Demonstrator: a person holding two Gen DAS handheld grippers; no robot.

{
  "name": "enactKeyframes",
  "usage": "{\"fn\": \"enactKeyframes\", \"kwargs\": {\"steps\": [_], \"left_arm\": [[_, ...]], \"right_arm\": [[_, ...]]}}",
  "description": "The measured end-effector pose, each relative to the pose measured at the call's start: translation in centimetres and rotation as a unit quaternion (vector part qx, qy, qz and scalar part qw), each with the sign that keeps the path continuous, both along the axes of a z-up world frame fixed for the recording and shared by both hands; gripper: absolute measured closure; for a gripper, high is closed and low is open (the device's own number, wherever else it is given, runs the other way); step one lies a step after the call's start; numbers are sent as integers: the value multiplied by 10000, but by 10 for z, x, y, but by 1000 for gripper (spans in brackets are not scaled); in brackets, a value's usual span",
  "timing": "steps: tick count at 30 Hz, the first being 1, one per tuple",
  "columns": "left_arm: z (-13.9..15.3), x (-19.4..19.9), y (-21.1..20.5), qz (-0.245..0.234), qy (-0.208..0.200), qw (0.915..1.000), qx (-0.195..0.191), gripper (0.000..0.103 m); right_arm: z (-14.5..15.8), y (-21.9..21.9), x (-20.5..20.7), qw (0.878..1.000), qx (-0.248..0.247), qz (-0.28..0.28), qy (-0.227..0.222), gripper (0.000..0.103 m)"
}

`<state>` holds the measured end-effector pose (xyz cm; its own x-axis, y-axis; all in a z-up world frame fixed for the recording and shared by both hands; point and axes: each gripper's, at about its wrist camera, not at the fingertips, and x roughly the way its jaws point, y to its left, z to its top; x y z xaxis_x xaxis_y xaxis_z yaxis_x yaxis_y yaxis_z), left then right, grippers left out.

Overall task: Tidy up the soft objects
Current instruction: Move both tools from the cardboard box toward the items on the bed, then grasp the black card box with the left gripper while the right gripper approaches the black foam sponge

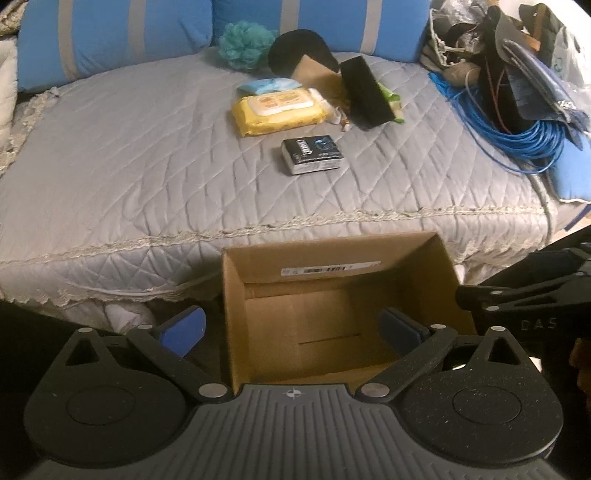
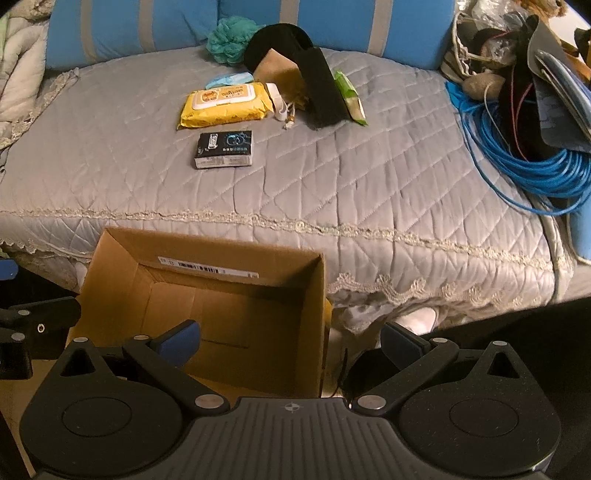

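Well, both grippers, left gripper [image 1: 291, 326] and right gripper [image 2: 290, 338], hang wide open and empty over the open brown cardboard box [image 1: 447, 266]; the yellow soft wipes pack [image 2: 225, 105] lies on the grey quilted bed [image 2: 369, 177].

Grey quilted bed [image 2: 369, 177] carries yellow wipes pack [image 2: 225, 105], black packet [image 2: 224, 149] (blue cable [image 2: 532, 166] alongside).

Cardboard box [image 1: 332, 314]: before the bed [image 1: 147, 166], below its edge. Tissue pack [image 1: 313, 155]: on the bed, nearest the box. Wipes pack [image 1: 279, 110]: just behind it. Loofah [image 1: 245, 44]: behind, against pillows [image 1: 110, 33]. Cable coil [image 1: 517, 136]: far right.
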<state>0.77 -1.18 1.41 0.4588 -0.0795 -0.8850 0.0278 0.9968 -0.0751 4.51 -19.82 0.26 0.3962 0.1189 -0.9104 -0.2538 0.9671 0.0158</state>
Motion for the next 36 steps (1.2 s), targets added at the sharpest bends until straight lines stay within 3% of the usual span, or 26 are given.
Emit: {"fn": "enactKeyframes", "kwargs": {"steps": [8, 13, 19, 22, 29, 36], "left_arm": [[6, 17, 0, -138, -132, 9998, -60, 0], [12, 28, 6, -192, -296, 9985, -422, 0], [16, 48, 12, -178, -498, 9981, -324, 0], [16, 59, 11, -216, -566, 9981, -71, 0], [9, 84, 5, -561, -645, 9960, 258, 0], [0, 115, 1, -913, -586, 9936, 301, 0]], "right_arm": [[2, -5, 20, 9999, 107, 51, -14, 0], [3, -9, 35, 9997, 187, 113, -85, 0], [-1, -6, 59, 9994, 195, 229, -180, 0], [-7, -7, 71, 9989, 270, 249, -299, 0], [-23, -11, 104, 9989, 424, 120, -187, 0], [-25, -16, 134, 9981, 319, 155, -498, 0]]}}
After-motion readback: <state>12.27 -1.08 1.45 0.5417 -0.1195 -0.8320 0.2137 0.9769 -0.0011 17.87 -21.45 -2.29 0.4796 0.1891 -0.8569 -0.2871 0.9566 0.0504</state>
